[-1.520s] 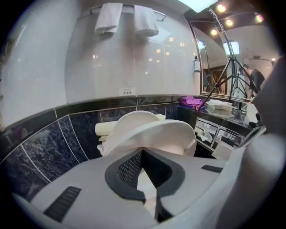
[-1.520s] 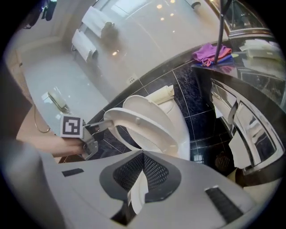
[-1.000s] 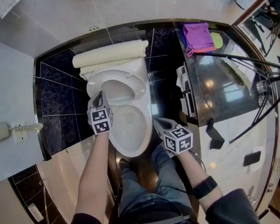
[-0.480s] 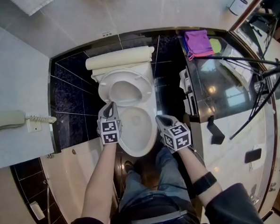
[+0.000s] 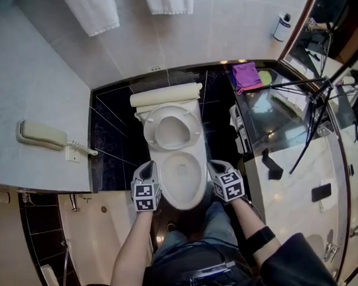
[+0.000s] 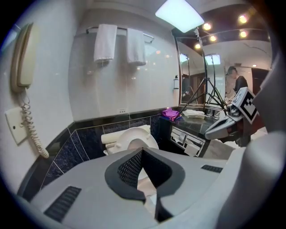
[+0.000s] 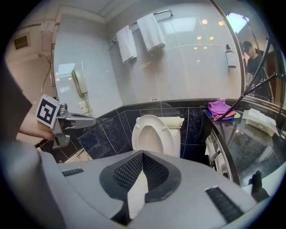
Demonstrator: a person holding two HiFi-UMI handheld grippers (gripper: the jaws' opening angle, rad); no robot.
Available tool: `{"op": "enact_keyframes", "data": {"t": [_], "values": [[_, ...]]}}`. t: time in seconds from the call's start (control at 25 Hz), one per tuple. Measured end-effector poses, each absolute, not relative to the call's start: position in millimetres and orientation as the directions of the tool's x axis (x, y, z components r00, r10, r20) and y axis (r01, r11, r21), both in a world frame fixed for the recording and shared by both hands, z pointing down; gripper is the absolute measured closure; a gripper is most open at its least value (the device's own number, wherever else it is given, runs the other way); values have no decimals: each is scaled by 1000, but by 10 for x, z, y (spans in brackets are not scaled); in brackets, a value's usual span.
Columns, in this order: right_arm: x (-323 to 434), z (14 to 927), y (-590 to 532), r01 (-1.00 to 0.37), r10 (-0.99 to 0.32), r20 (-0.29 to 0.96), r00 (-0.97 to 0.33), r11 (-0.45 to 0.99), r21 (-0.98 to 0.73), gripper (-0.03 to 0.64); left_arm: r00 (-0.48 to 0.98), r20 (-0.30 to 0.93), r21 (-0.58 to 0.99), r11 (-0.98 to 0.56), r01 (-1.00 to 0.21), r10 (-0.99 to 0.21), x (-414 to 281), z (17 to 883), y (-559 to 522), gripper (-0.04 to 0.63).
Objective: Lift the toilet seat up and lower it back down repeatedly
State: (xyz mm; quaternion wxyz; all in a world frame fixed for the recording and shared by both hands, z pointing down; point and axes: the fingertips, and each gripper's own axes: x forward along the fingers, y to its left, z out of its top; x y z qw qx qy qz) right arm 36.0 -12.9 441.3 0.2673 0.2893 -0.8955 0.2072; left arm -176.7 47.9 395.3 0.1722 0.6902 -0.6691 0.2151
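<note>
The white toilet's seat (image 5: 171,126) stands raised against the cistern (image 5: 166,96), leaving the bowl rim (image 5: 196,183) bare. It also shows ahead in the left gripper view as the seat (image 6: 132,136) and in the right gripper view as the seat (image 7: 151,133). My left gripper (image 5: 148,167) hovers left of the bowl's front, apart from it, jaws shut and empty (image 6: 142,151). My right gripper (image 5: 217,165) hovers at the bowl's right, jaws shut with nothing between them (image 7: 143,153).
A wall phone (image 5: 42,134) with a coiled cord hangs at the left. Two towels (image 5: 92,11) hang on the far wall. To the right is a dark counter (image 5: 268,119) with a purple cloth (image 5: 246,75) and a tripod (image 5: 312,98). Black wall tiles (image 5: 115,137) flank the toilet.
My left gripper has drawn back from the raised seat's edge to beside the bowl's front. The right gripper shifted slightly. The head view now takes in more of the wall.
</note>
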Motion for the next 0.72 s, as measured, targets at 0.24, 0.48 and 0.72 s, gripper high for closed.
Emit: {"op": "enact_keyframes", "data": {"t": [0.24,0.48,0.72], "values": [[502,4153,269,-662,-469,593,-654,735,-149,600,44,500,-26,-66,-997,-865,-1762,3643,1128,595],[630,3980,587,-691,-514,581,-630,714,-118,600,71,492,5,-79,-997,-867,-1706,3551,1637,595],[696,3910,768,-686,-521,578,-628,721,-95,600,66,474,4,-73,-997,-878,-1763,3475,1881,595]]}}
